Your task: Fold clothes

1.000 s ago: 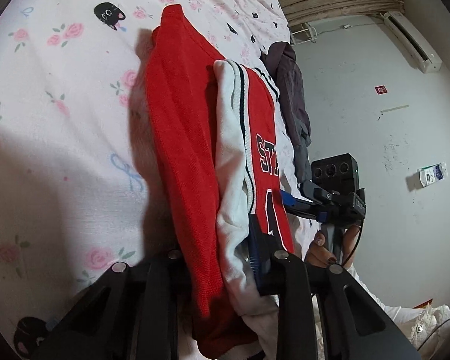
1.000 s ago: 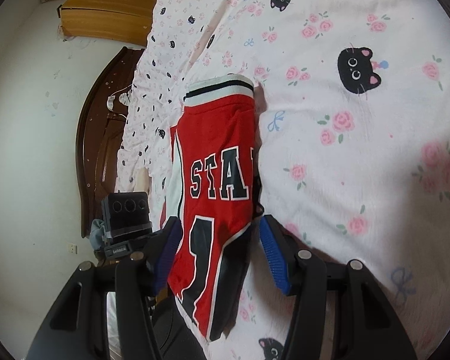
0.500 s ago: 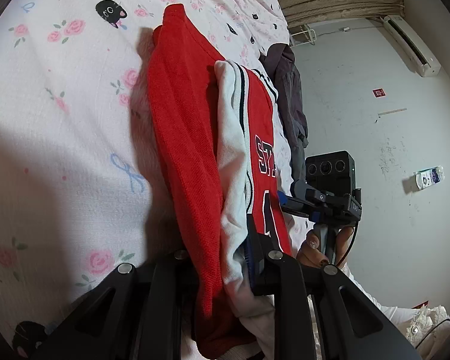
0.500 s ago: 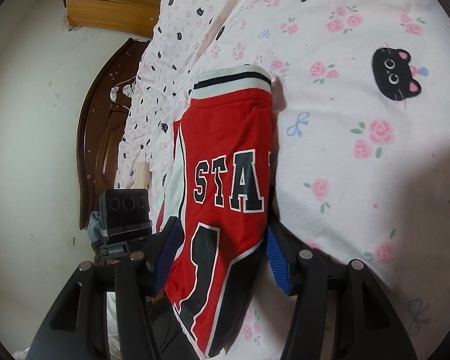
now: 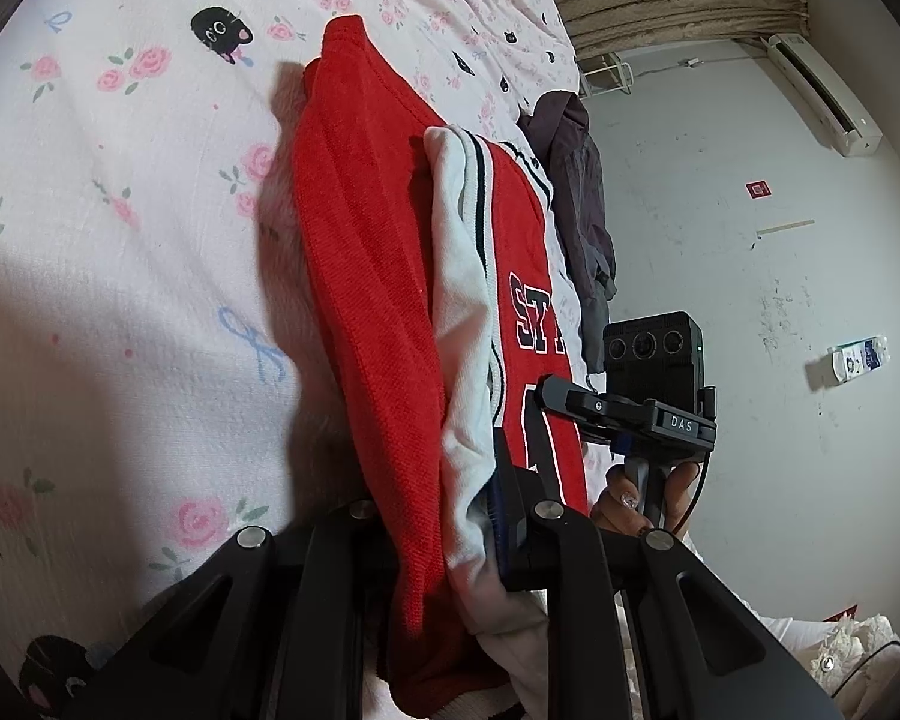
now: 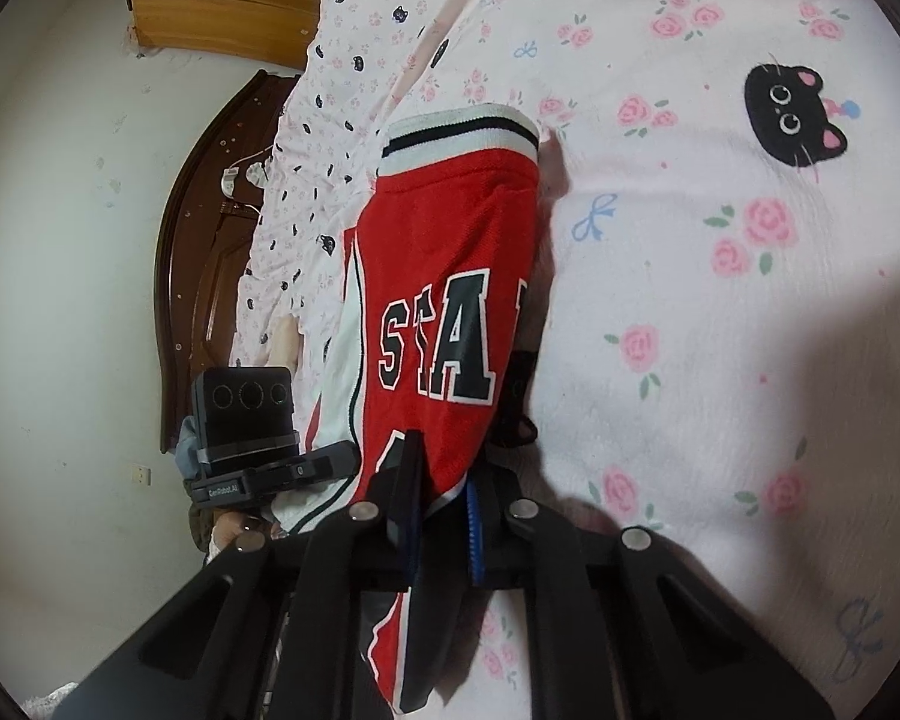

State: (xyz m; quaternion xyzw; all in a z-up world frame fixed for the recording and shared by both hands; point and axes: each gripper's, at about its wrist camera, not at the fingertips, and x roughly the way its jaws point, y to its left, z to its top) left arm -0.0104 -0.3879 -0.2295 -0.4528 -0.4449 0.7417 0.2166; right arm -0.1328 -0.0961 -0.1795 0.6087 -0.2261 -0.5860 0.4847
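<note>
A red jersey [image 5: 384, 300] with white and black trim and black letters lies folded lengthwise on the bed. It also shows in the right wrist view [image 6: 450, 276]. My left gripper [image 5: 444, 516] is shut on one end of the jersey, pinching the red and white layers. My right gripper [image 6: 441, 510] is shut on the other end, the cloth bunched between its blue pads. Each gripper shows in the other's view, the right gripper [image 5: 576, 408] and the left gripper [image 6: 324, 468], both at the jersey's near edge.
The bed sheet [image 5: 120, 240] is pink-white with roses and black cats. A dark grey garment [image 5: 582, 210] hangs at the bed's edge. A dark wooden headboard [image 6: 204, 276] and a wooden cabinet [image 6: 222, 6] stand by the white wall.
The right gripper's jaws were open around the jersey's end and have closed onto it. The left gripper has stayed shut on its end. The jersey sits a little nearer both cameras.
</note>
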